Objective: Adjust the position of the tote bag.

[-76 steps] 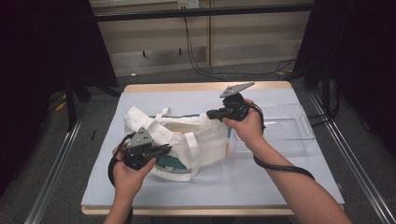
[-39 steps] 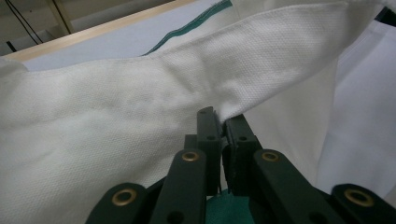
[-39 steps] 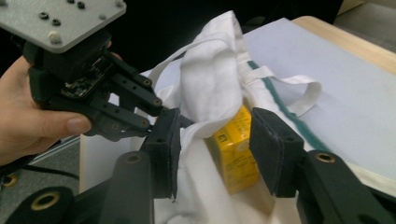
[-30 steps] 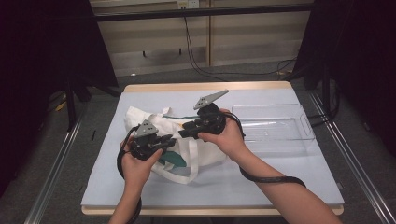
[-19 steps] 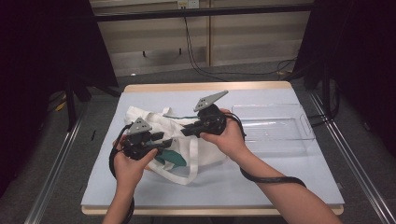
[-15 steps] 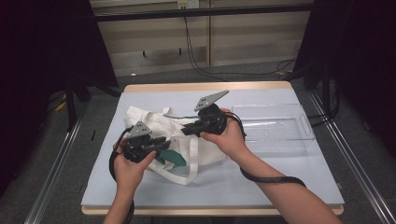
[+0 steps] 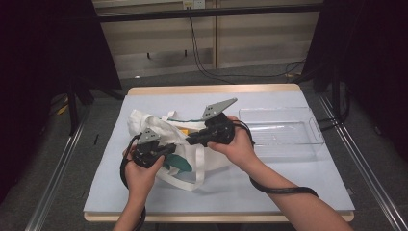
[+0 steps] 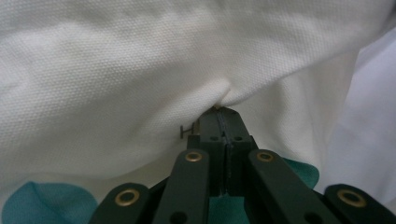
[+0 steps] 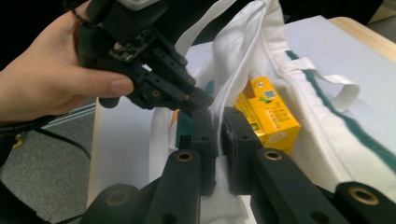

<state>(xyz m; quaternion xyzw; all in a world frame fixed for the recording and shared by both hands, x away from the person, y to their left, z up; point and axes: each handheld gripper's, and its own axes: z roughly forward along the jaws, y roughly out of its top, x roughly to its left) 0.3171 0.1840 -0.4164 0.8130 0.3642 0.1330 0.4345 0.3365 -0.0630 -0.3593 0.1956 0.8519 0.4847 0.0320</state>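
Note:
A white cloth tote bag [image 7: 144, 122] with a teal print lies on the table's left half. My left gripper [image 7: 171, 148] is at its near side, shut on a fold of the white cloth [image 8: 140, 70]; its jaws [image 8: 223, 112] have just been closing and now meet on the fabric. My right gripper [image 7: 190, 142] comes in from the right, its jaws just closed on the bag's rim [image 9: 247, 46], which is pinched between the pads [image 9: 217, 116]. A yellow carton [image 9: 271, 116] lies inside the bag's mouth. The left gripper [image 9: 187, 98] sits just beyond my right jaws.
A clear plastic tray [image 7: 284, 130] stands on the table's right half, behind the right hand. A pale blue sheet [image 7: 269, 183] covers the tabletop. Each gripper's black cable loops over the table by the wrists. Dark floor and metal rails flank the table.
The right gripper has come left from the tray side to the bag's middle. The left gripper has shifted slightly toward the bag. Both pairs of jaws have closed on cloth.

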